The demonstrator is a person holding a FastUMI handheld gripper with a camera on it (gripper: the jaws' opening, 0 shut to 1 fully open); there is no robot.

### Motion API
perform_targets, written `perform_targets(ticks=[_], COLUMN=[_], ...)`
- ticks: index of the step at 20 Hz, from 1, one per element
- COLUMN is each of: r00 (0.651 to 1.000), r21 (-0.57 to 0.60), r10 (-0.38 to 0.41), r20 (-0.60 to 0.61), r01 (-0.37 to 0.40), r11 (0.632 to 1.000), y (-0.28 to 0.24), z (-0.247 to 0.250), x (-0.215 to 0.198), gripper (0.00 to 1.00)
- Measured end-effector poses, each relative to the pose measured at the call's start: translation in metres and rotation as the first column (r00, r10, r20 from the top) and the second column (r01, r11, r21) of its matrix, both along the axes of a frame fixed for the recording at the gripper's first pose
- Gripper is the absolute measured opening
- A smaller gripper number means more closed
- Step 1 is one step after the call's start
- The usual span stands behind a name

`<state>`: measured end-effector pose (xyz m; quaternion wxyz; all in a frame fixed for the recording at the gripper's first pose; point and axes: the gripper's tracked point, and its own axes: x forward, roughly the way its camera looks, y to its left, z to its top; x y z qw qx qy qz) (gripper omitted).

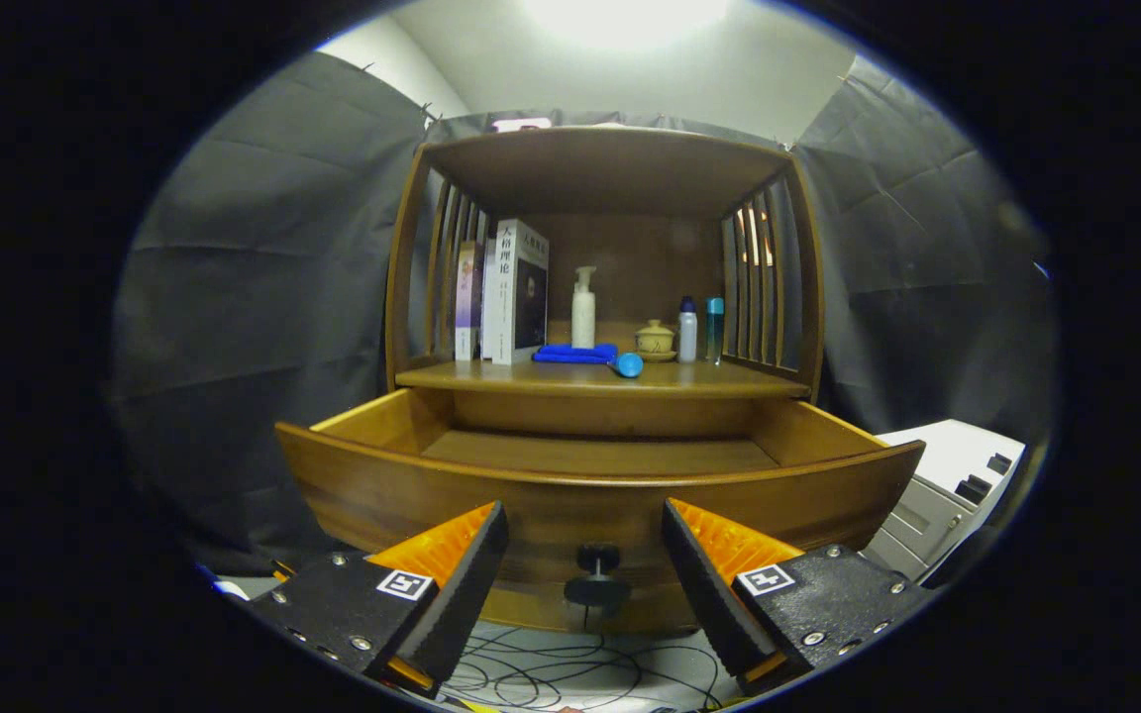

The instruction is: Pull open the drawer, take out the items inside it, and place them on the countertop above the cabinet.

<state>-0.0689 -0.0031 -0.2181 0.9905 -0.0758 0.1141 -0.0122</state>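
Observation:
A wooden cabinet's drawer (pixel 590 495) stands pulled out just ahead of my fingers, and its bare wooden bottom shows. Its dark round knob (pixel 597 574) hangs on the drawer front, between my two fingers and a little beyond them, untouched. My gripper (pixel 585 530) is open with nothing in it. On the countertop (pixel 491 376) above the drawer lie a folded blue cloth (pixel 575 353) and a small blue ball-like thing (pixel 628 364) by its right end.
The countertop also holds upright books (pixel 511 292) at the left, a white pump bottle (pixel 583 309), a small lidded ceramic cup (pixel 655 340) and two small bottles (pixel 701 330). A white appliance (pixel 957 485) stands right of the drawer. Cables (pixel 570 673) lie on the floor below.

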Motion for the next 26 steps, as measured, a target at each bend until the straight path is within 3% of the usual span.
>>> perform_targets(ticks=[10,26], r00=[0.997,0.999], r21=[0.081,0.072], r10=[-0.076,-0.052], r20=[-0.031,-0.016], r01=[0.079,0.053], r11=[0.994,0.996], y=[-0.012,-0.016], z=[-0.017,-0.016], x=[0.017,0.051], gripper=[0.95,0.95])
